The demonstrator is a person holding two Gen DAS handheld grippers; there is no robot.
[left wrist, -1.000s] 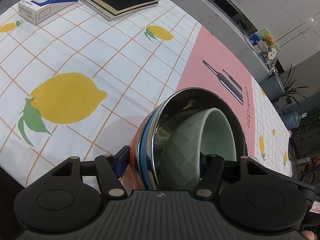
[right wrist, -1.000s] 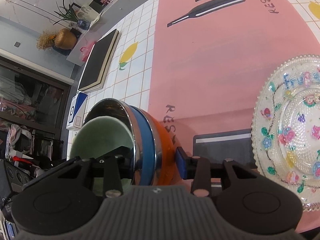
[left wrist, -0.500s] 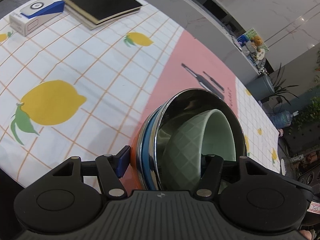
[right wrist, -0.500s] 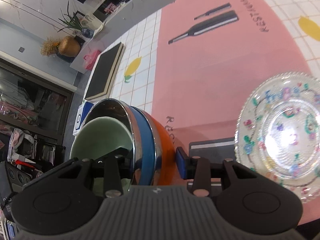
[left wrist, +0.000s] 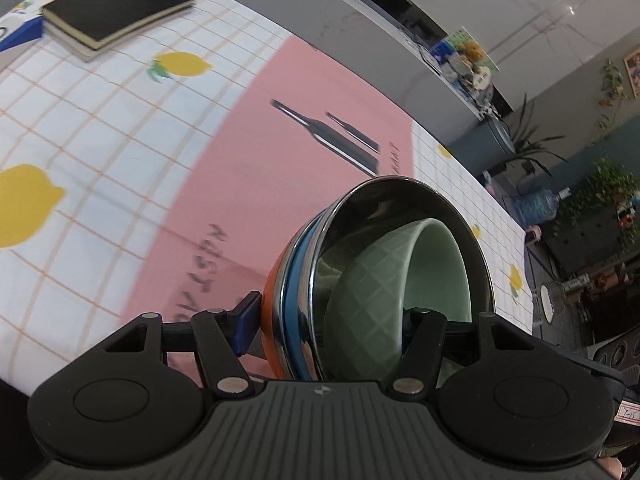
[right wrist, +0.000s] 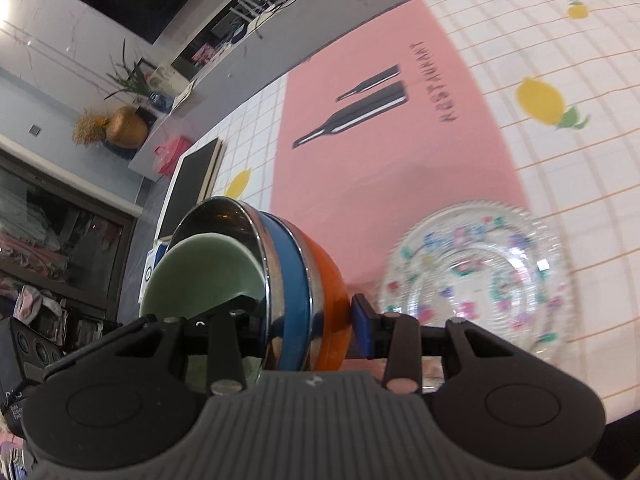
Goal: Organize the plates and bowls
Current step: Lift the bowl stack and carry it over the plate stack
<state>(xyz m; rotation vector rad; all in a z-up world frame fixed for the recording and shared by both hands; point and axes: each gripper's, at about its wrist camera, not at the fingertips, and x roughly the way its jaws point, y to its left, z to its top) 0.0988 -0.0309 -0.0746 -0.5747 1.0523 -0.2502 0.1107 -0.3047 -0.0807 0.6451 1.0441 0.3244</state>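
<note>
A nested stack is held tilted above the table: an orange bowl (left wrist: 273, 280) outermost, a blue one (left wrist: 296, 280), a steel bowl (left wrist: 384, 208) and a pale green ceramic bowl (left wrist: 372, 300) innermost. My left gripper (left wrist: 332, 320) is shut on the stack's rim, blue pad on the orange outside, other finger inside the green bowl. My right gripper (right wrist: 302, 320) is shut on the opposite rim the same way, around the orange bowl (right wrist: 332, 280) and green bowl (right wrist: 200, 276). A clear glass plate (right wrist: 480, 280) with painted flowers lies on the table below right.
A pink placemat (left wrist: 248, 160) with bottle prints lies on the lemon-pattern tablecloth (left wrist: 80, 140). Black notebooks (left wrist: 116, 8) and a blue-white box (left wrist: 16, 36) sit at the far left corner. Beyond the table's far edge runs a grey counter (left wrist: 360, 20).
Both grippers have risen with the bowl stack and carried it from the lemon cloth over the pink placemat. In the right wrist view the glass plate has slid toward the picture's middle.
</note>
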